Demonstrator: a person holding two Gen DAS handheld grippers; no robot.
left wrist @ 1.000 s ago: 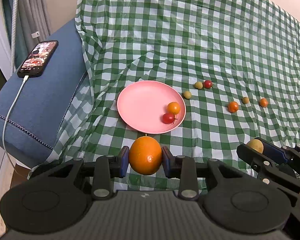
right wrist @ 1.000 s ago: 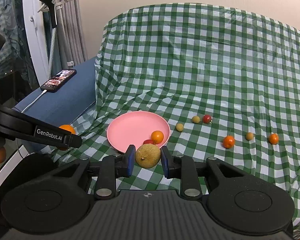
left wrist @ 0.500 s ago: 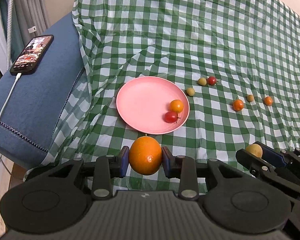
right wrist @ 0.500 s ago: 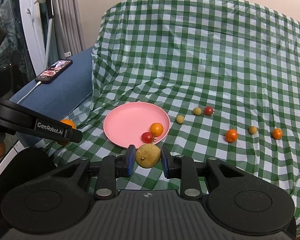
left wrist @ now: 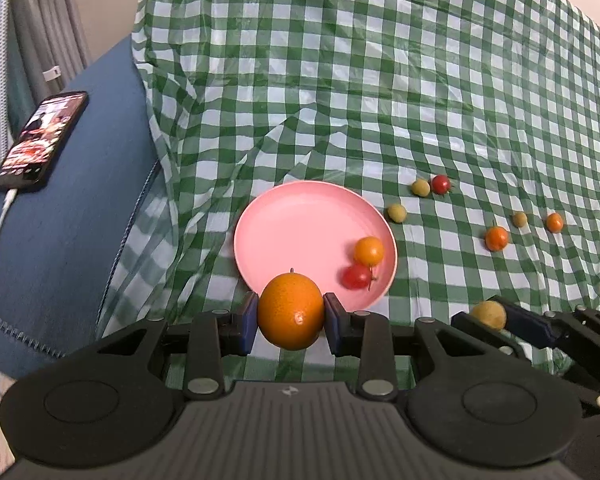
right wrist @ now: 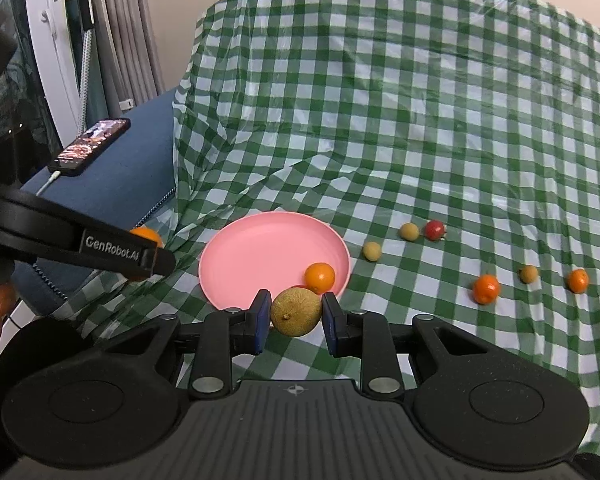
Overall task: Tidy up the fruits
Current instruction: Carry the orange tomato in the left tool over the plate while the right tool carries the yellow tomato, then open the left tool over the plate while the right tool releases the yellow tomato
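Observation:
My left gripper point(left wrist: 291, 317) is shut on an orange point(left wrist: 291, 312) and holds it over the near rim of the pink plate point(left wrist: 300, 224). My right gripper point(right wrist: 296, 317) is shut on a tan round fruit point(right wrist: 296, 312) just before the plate's point(right wrist: 260, 256) near right rim; it also shows in the left wrist view point(left wrist: 489, 314). On the plate lie a small orange fruit point(left wrist: 369, 251) and a red cherry tomato point(left wrist: 356, 277). Several small fruits lie loose on the checked cloth to the right: tan ones point(left wrist: 397, 213), a red one point(left wrist: 441, 184), orange ones point(left wrist: 496, 237).
A green-and-white checked cloth point(left wrist: 380, 100) covers the surface and rises at the back. To the left is a blue cushion point(left wrist: 68, 208) with a phone point(left wrist: 42, 140) on a white cable. Curtains hang at far left.
Both grippers have moved forward toward the pink plate with their fruits held; the plate now sits closer, and the orange overlaps its near rim.

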